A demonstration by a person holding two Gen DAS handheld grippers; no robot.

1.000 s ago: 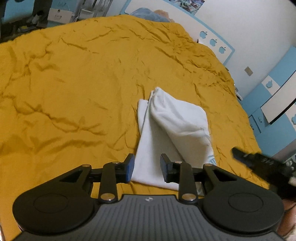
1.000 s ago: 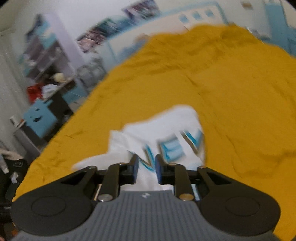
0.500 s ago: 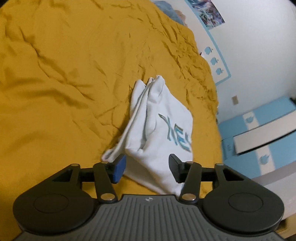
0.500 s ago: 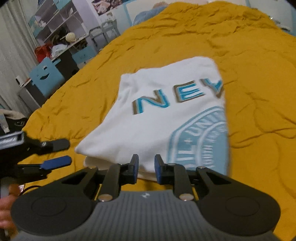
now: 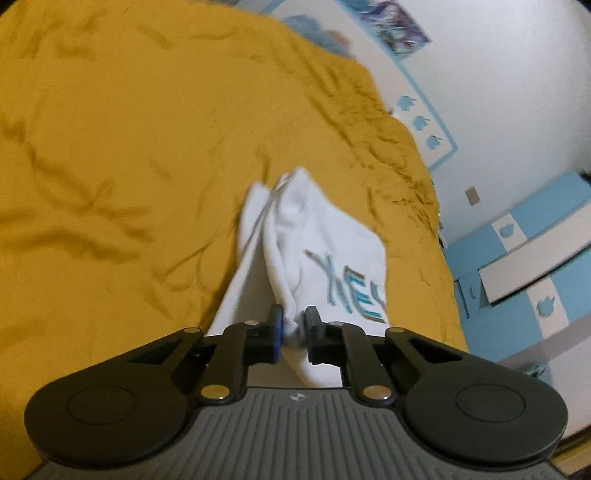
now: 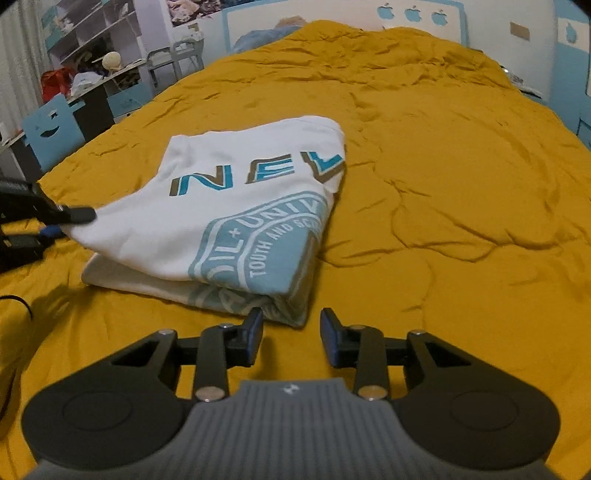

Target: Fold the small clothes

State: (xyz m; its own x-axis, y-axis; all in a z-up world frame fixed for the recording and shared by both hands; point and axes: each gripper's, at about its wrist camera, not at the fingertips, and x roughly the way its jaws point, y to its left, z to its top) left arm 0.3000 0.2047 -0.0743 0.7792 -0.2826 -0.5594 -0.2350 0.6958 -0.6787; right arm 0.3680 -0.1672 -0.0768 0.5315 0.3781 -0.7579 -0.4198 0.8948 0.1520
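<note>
A white T-shirt (image 6: 236,206) with teal lettering and a round teal print lies folded on the mustard bedspread (image 6: 443,184). It also shows in the left wrist view (image 5: 314,251). My left gripper (image 5: 294,328) is shut on the shirt's near corner, with white cloth bunched between the fingers. In the right wrist view the left gripper (image 6: 74,216) pinches the shirt's upper layer at the far left. My right gripper (image 6: 291,325) is open and empty, just in front of the shirt's near folded corner, a little above the bedspread.
The bed's headboard (image 6: 332,22) with apple cut-outs stands at the back. A blue chair (image 6: 51,129), a desk and shelves (image 6: 92,40) stand left of the bed. Blue and white cabinets (image 5: 524,251) stand on the bed's other side.
My left gripper has closed on the shirt's corner; it was open half a second ago. My right gripper has opened and let go of the shirt, which now lies folded over.
</note>
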